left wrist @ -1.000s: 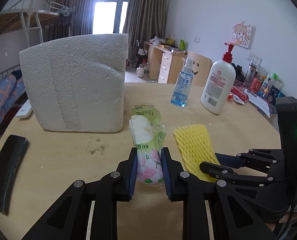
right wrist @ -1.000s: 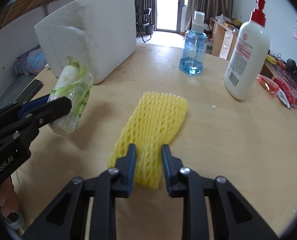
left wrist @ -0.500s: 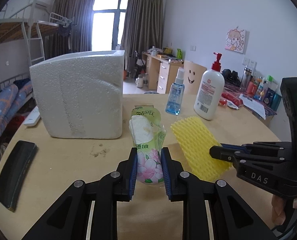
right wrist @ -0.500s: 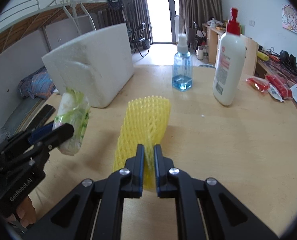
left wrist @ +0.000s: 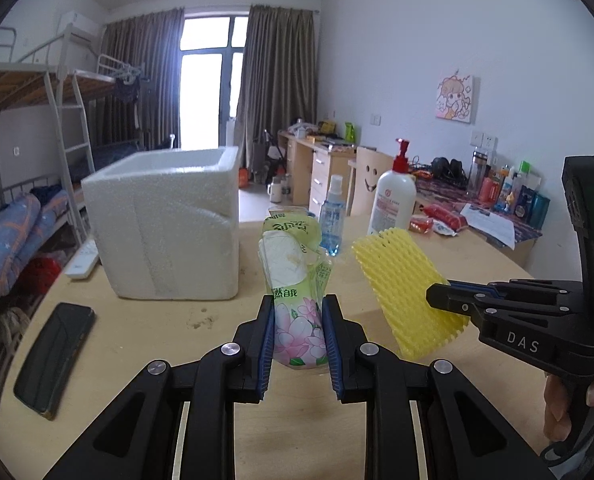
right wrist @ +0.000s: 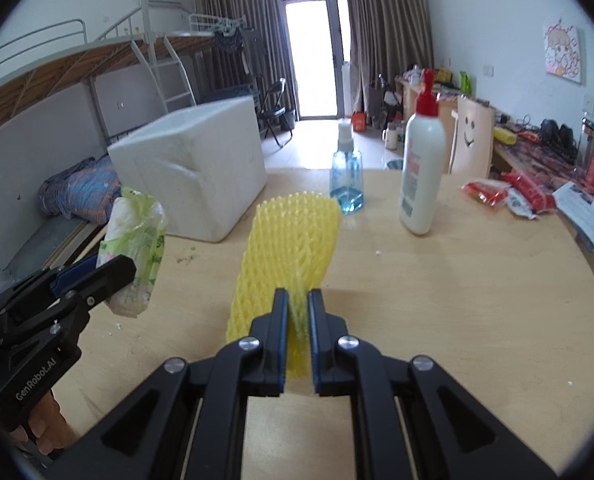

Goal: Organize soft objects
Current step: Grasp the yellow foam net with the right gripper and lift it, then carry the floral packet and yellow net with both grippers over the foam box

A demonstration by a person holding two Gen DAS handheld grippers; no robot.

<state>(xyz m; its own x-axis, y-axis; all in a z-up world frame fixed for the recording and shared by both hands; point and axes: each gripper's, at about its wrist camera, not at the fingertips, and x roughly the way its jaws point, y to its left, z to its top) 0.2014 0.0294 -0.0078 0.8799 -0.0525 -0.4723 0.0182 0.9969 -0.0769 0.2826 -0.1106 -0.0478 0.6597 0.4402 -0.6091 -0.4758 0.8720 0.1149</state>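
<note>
holding both soft things off the round wooden table (right wrist: 437, 320), the left gripper (left wrist: 299, 334) is clamping a green floral tissue pack (left wrist: 295, 280), the right gripper (right wrist: 297, 320) pinching a yellow foam net sleeve (right wrist: 293, 240), both facing the open white foam box (left wrist: 169, 236), likely their bin.

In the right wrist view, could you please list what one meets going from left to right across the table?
Tissue pack → foam box → yellow foam net → blue spray bottle → white pump bottle → red packets.
</note>
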